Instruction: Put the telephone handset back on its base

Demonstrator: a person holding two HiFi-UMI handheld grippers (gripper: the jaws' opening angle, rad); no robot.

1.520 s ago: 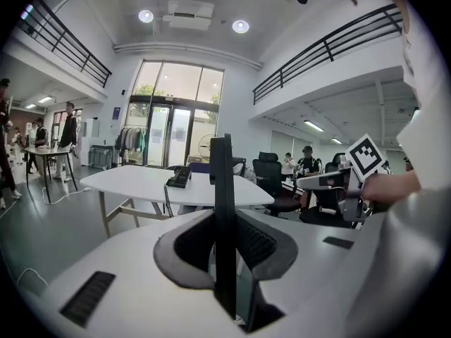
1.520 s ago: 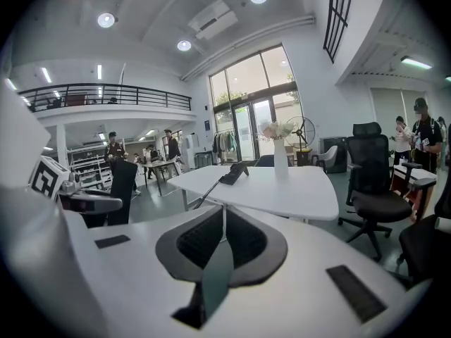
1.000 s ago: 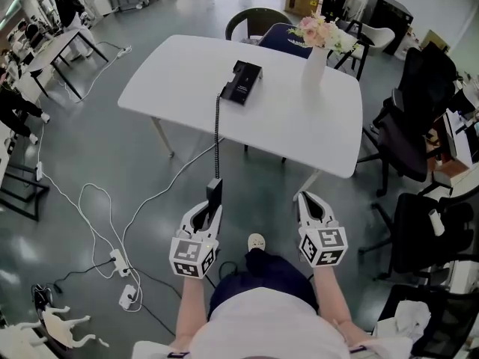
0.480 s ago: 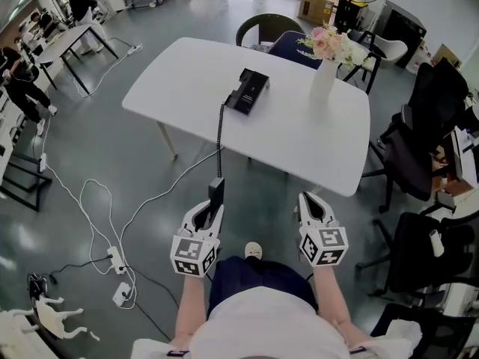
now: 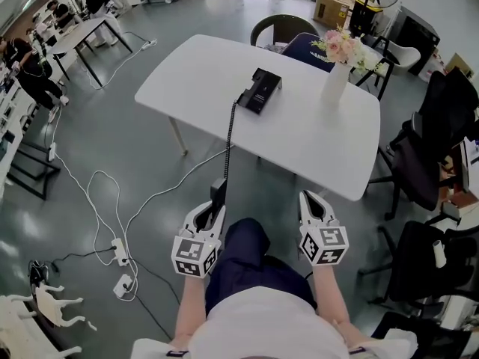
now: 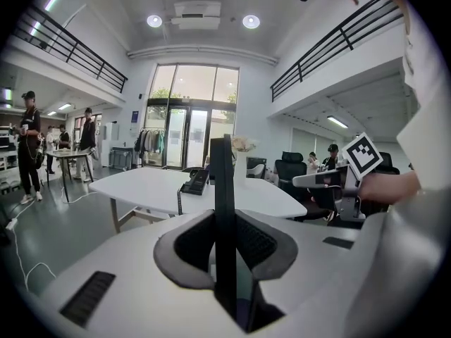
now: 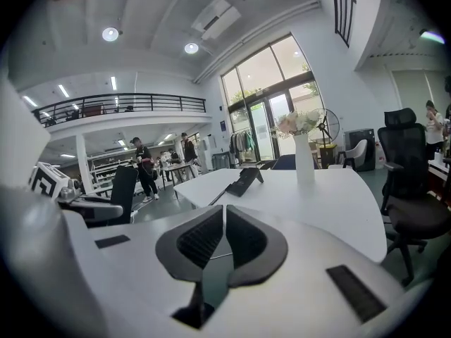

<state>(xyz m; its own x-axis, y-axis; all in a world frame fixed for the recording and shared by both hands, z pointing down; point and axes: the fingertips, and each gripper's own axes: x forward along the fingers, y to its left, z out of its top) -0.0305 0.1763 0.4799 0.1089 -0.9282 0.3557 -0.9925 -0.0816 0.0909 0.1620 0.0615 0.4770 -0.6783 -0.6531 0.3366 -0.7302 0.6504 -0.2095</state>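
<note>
Holding the handset (image 5: 217, 194), the left gripper (image 5: 212, 209) has its jaws narrowed and clamped on the near end. The handset is a thin black slab. Its long axis runs along the gripper's own line, with the free end pointing to 12 o'clock, toward the table (image 5: 187, 69). In the left gripper view it stands edge-on between the pads, narrow side to the camera.

The handset hangs in the air over the grey floor, off the table and short of its near edge, well apart from the base (image 5: 260, 90). The base is black and lies on the white tabletop at about 12 to 1 o'clock from the handset. Its long axis is tilted roughly from 7 to 1 o'clock.

A dark cord (image 5: 228, 137) runs from the base's near end over the table edge and down to the handset, nearly straight along the 12–6 line.

The right gripper (image 5: 309, 198) is at 3 o'clock of the left one, level with it. Its jaws are together with only a slit between them and nothing in them.

A white vase with pink flowers (image 5: 337, 77) stands upright on the table at 3 o'clock of the base.
</note>
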